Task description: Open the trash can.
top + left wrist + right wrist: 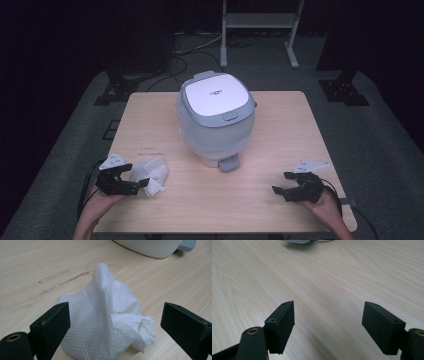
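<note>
In the high view, a crumpled white cloth [149, 175] is lying at the lower left of the pale wooden surface [280, 135], just beside the left gripper [141, 184], whose tips are reaching its near edge, while the right gripper [280, 182] is resting at the lower right, well apart from everything. A white and grey rice cooker [216, 116] is standing at the centre with its lid down; the room behind it is lying in darkness and is hard to make out. In the left gripper view, the cloth [100, 322] is sitting in the middle of the frame between the two spread jaws, which are standing wide and are not pressing on it, so nothing is being held. It looks light, soft and limp, likely to sag and unfold when lifted; the upright fold at its middle seems the best place to pinch. Its near edge is cut off by the bottom of the frame. In the right gripper view, the jaws are standing wide open over bare wood, holding nothing, and the cooker's base is cut off at the top.
</note>
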